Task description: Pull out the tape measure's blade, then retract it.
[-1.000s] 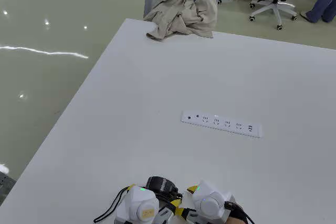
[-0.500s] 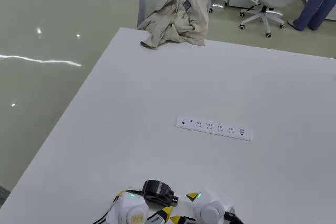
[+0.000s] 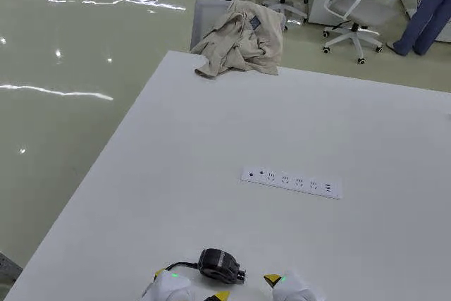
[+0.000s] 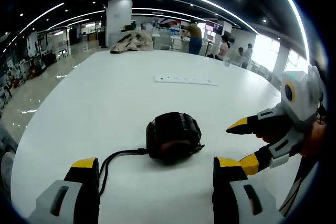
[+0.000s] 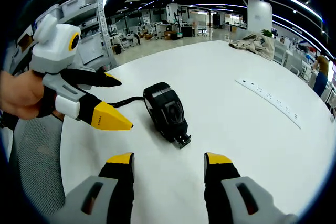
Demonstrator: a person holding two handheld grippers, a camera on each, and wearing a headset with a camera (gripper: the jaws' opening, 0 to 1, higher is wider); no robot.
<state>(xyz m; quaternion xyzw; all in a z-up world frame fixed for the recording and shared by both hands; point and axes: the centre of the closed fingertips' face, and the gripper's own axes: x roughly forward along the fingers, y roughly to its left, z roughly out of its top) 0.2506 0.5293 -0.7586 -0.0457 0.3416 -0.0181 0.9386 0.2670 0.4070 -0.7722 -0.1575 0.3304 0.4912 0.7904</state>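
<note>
Tape measure (image 4: 173,136) rests on the table (image 4: 105,87), blade in; left claw (image 4: 156,163) and right claw (image 5: 169,158) both gape empty.

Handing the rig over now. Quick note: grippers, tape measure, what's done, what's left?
Left hand-held gripper: open, empty, jaws aimed at the tape measure, not touching it.
Right hand-held gripper: open, empty, facing its blade-hook end.
Tape measure lies on the white table, blade fully in, strap trailing toward the left gripper.
Done: nothing visible. Left: grip case, pull blade out, retract.
</note>
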